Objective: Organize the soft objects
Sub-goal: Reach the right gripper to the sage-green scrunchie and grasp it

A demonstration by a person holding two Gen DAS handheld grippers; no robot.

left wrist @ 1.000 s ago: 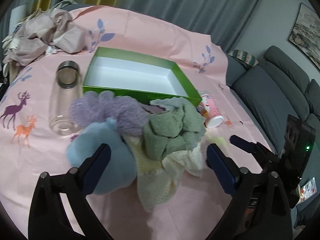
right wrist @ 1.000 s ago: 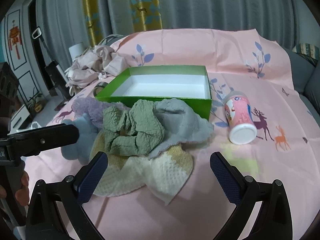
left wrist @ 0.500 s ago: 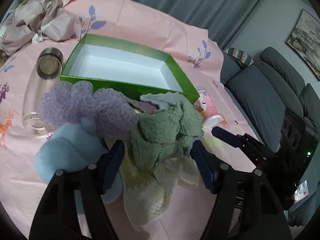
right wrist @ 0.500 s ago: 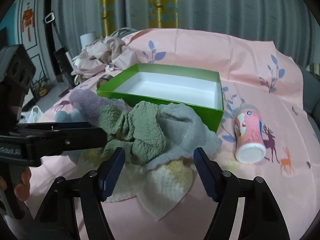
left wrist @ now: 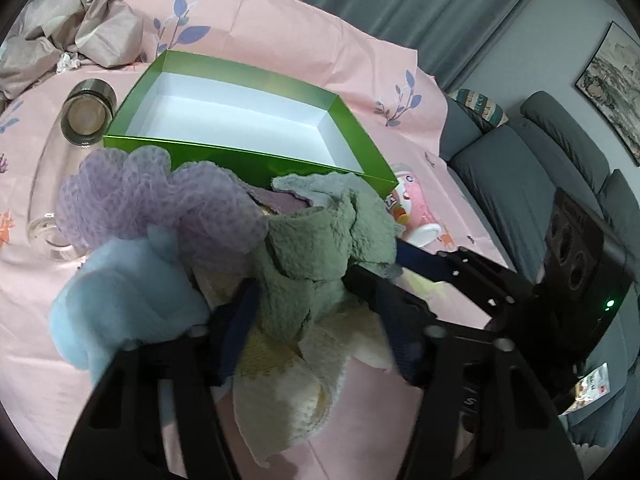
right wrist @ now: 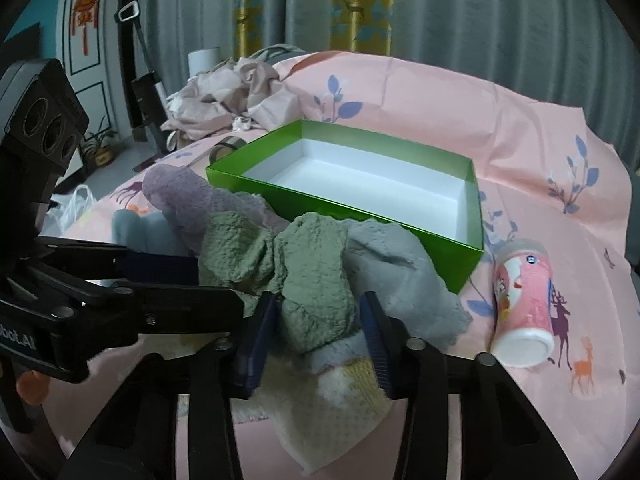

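A heap of soft cloths lies on the pink sheet in front of an open green box (left wrist: 240, 154) (right wrist: 340, 206). On top is a green towel (left wrist: 316, 264) (right wrist: 312, 276). Around it lie a grey towel (right wrist: 396, 264), a purple cloth (left wrist: 152, 196), a blue plush piece (left wrist: 128, 300) and a cream cloth (left wrist: 296, 384). My left gripper (left wrist: 310, 316) is closing from the near side, and its pads press a fold of the green towel. My right gripper (right wrist: 316, 332) is also closing, pinching another bunch of the same towel. The box holds nothing.
A pink printed cup (right wrist: 524, 304) lies on its side right of the box. A glass jar (left wrist: 76, 128) lies left of it. Crumpled beige fabric (left wrist: 68, 20) is heaped at the far left. A grey sofa (left wrist: 540, 152) stands beyond the sheet's right edge.
Both grippers moved forward and down into the pile. Their jaws went from wide apart to squeezing the green towel, which now bunches up between the pads.
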